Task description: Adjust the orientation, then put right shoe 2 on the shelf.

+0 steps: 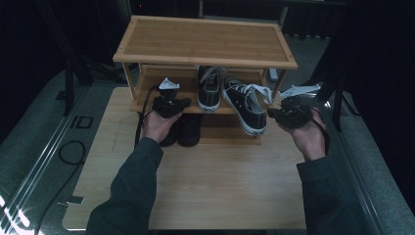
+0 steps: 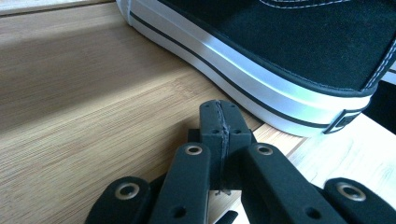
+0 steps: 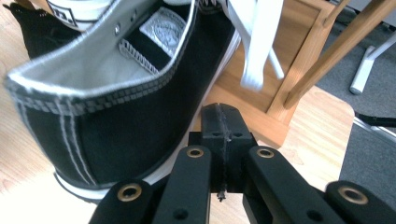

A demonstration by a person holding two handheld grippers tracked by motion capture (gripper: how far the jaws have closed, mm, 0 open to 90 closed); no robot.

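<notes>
On the rack's [image 1: 147,100] middle shelf, two black sneakers [image 1: 209,90], one overhanging, both hand-held grippers [image 1: 171,105] clenched empty.

Two black sneakers [image 1: 230,98] rest on the wooden rack's [image 1: 205,41] lower shelf.

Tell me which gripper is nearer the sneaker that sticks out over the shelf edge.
Right. The right gripper sits just beside that sneaker, at its heel; the left gripper is farther off, beyond the other sneaker.

Two black-and-white sneakers [image 1: 209,90] [image 1: 244,104] (laced), one wooden rack [image 1: 205,41]
</notes>
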